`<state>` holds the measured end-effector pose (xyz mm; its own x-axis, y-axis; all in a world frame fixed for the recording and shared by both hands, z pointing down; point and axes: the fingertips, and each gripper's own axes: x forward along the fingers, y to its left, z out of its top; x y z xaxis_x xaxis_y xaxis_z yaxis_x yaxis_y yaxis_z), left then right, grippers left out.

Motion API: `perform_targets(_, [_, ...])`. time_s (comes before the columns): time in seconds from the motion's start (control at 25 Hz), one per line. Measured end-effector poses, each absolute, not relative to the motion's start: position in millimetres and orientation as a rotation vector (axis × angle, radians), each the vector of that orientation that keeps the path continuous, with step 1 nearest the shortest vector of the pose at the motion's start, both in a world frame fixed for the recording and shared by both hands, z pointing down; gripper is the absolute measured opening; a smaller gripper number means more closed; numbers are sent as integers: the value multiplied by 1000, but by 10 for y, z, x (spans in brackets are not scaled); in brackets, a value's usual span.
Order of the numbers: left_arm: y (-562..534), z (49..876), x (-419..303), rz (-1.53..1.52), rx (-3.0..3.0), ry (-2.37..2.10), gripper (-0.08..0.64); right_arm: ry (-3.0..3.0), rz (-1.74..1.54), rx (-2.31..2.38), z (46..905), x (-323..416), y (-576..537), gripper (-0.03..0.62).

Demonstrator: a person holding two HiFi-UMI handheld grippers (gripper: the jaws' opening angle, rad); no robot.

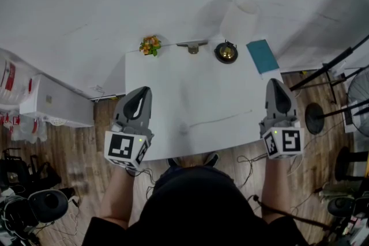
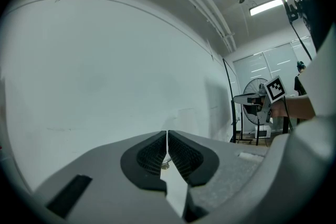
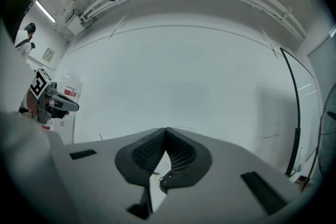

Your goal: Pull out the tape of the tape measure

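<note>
A round black and brass-coloured thing (image 1: 226,52), possibly the tape measure, sits at the far edge of the white table (image 1: 196,101); I cannot tell for certain. My left gripper (image 1: 142,93) hovers over the table's near left corner, shut and empty. Over the near right corner my right gripper (image 1: 276,84) is also shut, with nothing in it. Both are well short of the round thing. In the left gripper view the jaws (image 2: 167,136) meet against a bare white wall. The right gripper view shows its jaws (image 3: 166,131) closed the same way.
Along the table's far edge stand a small bunch of orange flowers (image 1: 150,45), a small metal piece (image 1: 192,47) and a teal booklet (image 1: 262,56). A white cylinder (image 1: 239,17) rises behind. A fan (image 1: 358,92) and stands are at the right, white boxes (image 1: 52,102) at the left.
</note>
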<state>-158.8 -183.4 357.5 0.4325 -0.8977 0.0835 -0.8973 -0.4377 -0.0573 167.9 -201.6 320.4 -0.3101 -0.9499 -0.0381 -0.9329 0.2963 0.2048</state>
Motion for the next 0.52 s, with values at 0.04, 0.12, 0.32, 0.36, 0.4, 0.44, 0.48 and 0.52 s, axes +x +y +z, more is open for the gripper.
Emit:
perform_targets(0.04, [-1837, 3584, -1591, -160, -2657, 1664, 12, -2453, -286, 1789, 3212, 1677, -2016, 5])
perform_targets(0.12, [-1839, 3596, -1599, -162, -2659, 1664, 12, -2451, -282, 1789, 3224, 1668, -2013, 5])
perform_targets(0.32, [-1851, 3590, -1615, -158, -2661, 1661, 12, -2453, -289, 1785, 3203, 1643, -2019, 5])
perform_targets(0.36, [-1849, 3591, -1622, -159, -2661, 1660, 12, -2453, -288, 1785, 3204, 1634, -2014, 5])
perform_targets(0.4, [-1848, 3592, -1629, -159, -2662, 1660, 12, -2452, -288, 1785, 3206, 1624, -2009, 5])
perform_targets(0.44, [-1847, 3593, -1636, -160, -2662, 1660, 12, -2453, -289, 1784, 3208, 1615, -2006, 5])
perform_targets(0.48, [-1848, 3595, -1643, -160, -2662, 1660, 12, -2453, -290, 1784, 3209, 1608, -2005, 5])
perform_targets(0.52, [-1850, 3596, -1649, -160, -2663, 1660, 12, -2453, -291, 1783, 3210, 1601, -2004, 4])
